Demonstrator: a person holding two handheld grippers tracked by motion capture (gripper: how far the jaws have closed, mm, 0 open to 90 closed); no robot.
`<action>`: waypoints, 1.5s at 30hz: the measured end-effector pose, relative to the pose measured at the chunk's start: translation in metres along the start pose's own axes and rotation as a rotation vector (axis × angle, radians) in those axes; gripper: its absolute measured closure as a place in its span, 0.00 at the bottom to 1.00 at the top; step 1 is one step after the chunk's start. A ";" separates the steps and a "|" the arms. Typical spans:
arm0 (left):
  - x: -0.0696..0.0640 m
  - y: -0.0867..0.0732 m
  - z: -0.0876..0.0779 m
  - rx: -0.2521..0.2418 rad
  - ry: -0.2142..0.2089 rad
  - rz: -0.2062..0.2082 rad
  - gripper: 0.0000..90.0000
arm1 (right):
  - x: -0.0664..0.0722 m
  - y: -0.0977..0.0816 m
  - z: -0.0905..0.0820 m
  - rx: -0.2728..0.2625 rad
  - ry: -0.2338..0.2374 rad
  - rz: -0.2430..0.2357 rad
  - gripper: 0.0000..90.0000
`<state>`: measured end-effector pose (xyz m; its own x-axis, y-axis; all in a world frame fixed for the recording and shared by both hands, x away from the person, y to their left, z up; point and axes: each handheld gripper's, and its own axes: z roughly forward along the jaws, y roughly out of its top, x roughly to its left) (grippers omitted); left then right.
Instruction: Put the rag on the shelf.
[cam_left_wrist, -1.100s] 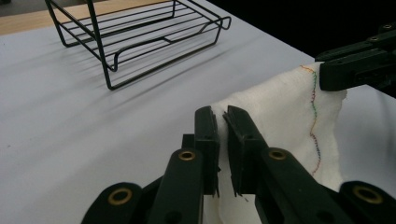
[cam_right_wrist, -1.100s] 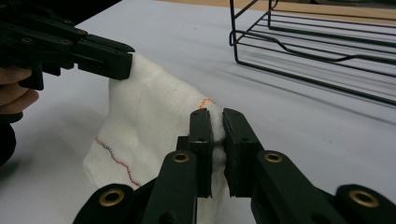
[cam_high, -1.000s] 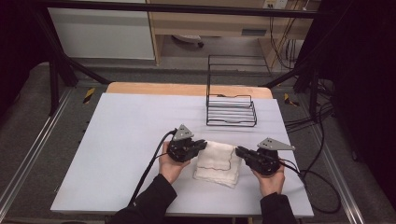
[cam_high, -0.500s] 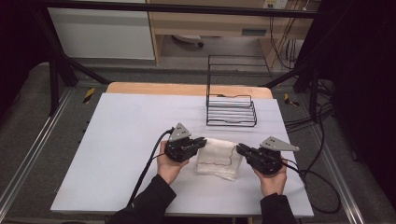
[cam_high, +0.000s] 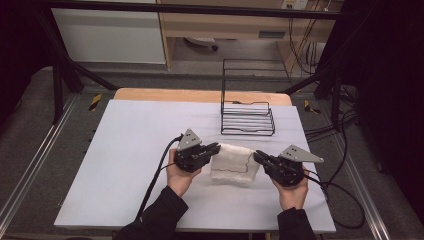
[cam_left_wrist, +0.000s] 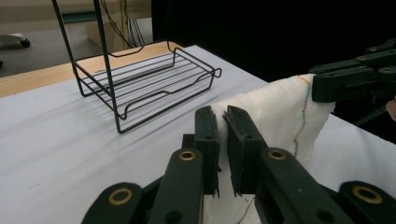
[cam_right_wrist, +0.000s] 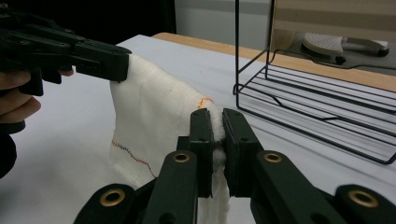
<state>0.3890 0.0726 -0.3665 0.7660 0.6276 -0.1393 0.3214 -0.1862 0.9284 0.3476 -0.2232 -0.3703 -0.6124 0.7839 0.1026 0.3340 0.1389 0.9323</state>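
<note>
A white cloth (cam_high: 234, 163) with coloured stitching hangs lifted between the two grippers, above the near part of the white table (cam_high: 125, 150). The left gripper (cam_high: 214, 148) has its jaws clamped on the cloth's left edge, and the right gripper (cam_high: 260, 157) pinches its right edge. A black wire rack (cam_high: 247, 120) stands just beyond, apart from the cloth.

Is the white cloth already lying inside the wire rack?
No, the white cloth is held over the table between both hand-held grippers, apart from the wire rack.

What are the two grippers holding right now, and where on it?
Both hold the white cloth. The left gripper pinches its left edge and the right gripper its right edge, near the top corners.
</note>
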 end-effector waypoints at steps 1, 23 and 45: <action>0.000 0.001 -0.001 -0.005 0.001 -0.001 0.92 | 0.000 0.001 0.000 -0.003 0.000 -0.001 0.92; -0.005 0.031 -0.015 -0.113 0.029 0.024 0.92 | 0.008 0.031 -0.010 -0.118 -0.044 -0.041 0.93; -0.007 0.065 -0.018 -0.186 0.045 0.045 0.92 | 0.005 0.069 -0.018 -0.174 -0.076 -0.087 0.93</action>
<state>0.3946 0.0699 -0.2988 0.7500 0.6560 -0.0843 0.1756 -0.0746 0.9816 0.3548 -0.2202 -0.2990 -0.5751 0.8181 -0.0011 0.1493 0.1063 0.9831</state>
